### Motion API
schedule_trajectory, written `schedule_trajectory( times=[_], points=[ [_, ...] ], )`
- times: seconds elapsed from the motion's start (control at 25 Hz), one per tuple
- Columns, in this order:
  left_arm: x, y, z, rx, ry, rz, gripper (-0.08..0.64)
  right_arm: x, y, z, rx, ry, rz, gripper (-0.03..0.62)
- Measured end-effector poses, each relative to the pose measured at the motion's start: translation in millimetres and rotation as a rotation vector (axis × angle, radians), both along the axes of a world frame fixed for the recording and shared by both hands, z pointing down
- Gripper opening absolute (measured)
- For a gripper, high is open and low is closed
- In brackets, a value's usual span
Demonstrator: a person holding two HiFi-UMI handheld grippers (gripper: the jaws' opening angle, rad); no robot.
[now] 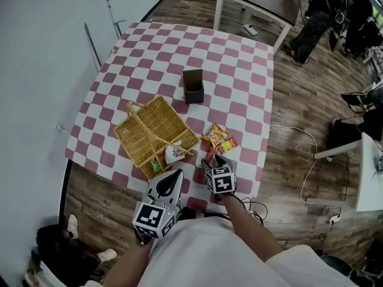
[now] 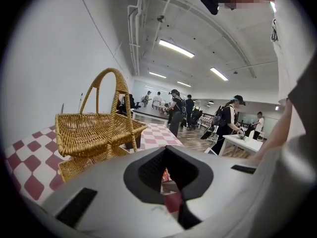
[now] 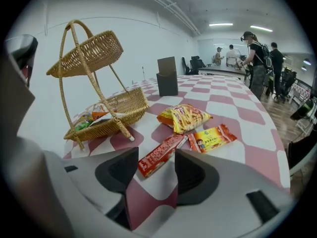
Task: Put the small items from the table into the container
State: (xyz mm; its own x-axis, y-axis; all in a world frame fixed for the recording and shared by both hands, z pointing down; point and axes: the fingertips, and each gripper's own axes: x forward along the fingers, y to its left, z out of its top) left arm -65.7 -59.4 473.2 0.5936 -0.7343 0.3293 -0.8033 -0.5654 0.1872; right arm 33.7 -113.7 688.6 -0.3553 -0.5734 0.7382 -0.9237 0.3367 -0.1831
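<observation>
A two-tier wicker basket (image 1: 152, 133) stands near the front of the checked table (image 1: 239, 58); its lower tier (image 3: 111, 114) holds several small packets. To its right lie a yellow chip bag (image 3: 185, 117), an orange packet (image 3: 214, 139) and a red bar (image 3: 161, 155). My right gripper (image 3: 156, 168) is open and tilted down, just short of the bar's near end, and the pads do not touch it. In the head view it (image 1: 216, 160) sits just short of the snacks. My left gripper (image 2: 167, 171) is shut and empty at the table's front edge, next to the basket (image 2: 94, 133).
A dark brown box (image 1: 193, 85) stands upright mid-table behind the basket. The table's front edge (image 1: 197, 202) is right under both grippers. Beyond the far edge are another white table (image 1: 251, 8), people, and cables on the wooden floor (image 1: 299, 136).
</observation>
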Motion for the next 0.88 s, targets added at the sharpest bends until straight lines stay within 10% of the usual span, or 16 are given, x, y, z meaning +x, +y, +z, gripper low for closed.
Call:
schedule_trajectory(
  times=[0.88],
  points=[
    [1,4,4,-0.007,0.004,0.026,-0.011,-10,-3,3,-0.043,0.027,-0.036,0.151]
  ],
)
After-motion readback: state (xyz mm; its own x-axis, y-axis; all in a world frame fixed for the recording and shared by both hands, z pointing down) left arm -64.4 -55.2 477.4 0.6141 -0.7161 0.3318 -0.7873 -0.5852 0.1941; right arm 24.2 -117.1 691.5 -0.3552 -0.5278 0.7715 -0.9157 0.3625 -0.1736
